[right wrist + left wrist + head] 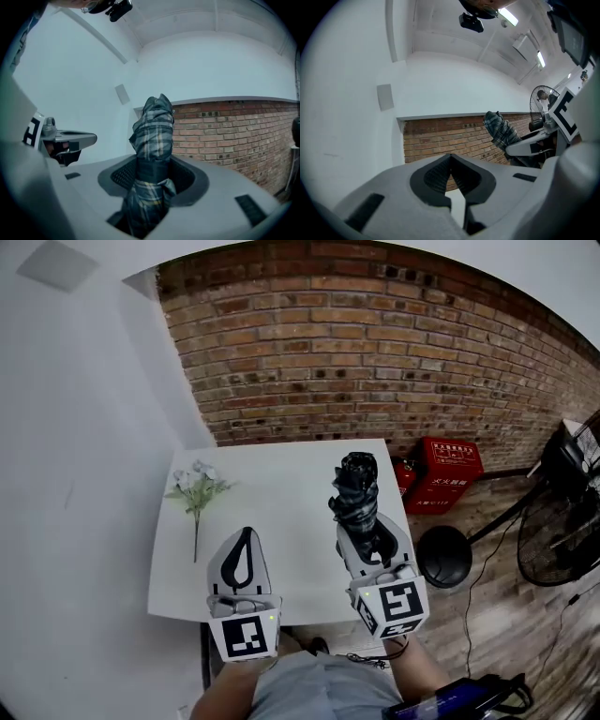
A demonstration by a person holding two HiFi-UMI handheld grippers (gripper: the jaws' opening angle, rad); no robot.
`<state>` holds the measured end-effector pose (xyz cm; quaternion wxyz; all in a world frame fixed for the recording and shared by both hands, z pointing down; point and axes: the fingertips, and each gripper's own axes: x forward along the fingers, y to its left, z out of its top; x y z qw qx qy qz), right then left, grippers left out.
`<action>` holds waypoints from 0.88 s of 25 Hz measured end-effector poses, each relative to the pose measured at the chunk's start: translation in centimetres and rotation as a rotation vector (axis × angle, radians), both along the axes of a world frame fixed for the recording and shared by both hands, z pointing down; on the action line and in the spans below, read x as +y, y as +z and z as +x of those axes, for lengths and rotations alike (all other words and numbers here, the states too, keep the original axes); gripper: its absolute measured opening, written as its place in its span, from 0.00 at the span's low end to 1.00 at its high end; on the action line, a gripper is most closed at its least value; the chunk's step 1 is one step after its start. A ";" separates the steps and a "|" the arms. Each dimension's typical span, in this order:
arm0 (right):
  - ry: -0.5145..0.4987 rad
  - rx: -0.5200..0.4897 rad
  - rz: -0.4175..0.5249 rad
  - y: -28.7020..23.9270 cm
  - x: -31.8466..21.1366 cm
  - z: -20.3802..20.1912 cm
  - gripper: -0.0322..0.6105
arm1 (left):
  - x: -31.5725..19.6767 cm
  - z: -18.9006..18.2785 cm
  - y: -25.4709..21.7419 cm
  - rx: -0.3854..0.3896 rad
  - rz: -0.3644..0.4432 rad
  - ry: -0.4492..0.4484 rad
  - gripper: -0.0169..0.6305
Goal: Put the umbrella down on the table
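While right gripper (364, 526) squeezes folded umbrella (354, 486), umbrella is held over right side of table (281, 512). Left gripper (246, 535) holds nothing, tips pressed together, over table's near edge. Flowers (195, 488) lie on table's left side.

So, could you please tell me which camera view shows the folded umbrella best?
The right gripper view: the plaid umbrella fills the centre, clamped in the right gripper. The head view shows it small from above, over the table. The left gripper view catches only its upper end, right of centre.
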<state>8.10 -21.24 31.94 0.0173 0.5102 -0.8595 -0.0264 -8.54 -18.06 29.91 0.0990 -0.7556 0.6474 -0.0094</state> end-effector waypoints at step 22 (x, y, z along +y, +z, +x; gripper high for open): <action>0.063 0.035 -0.024 0.2 -6.5 -3.7 0.35 | -8.7 -4.6 -0.5 -0.046 0.031 0.070 0.03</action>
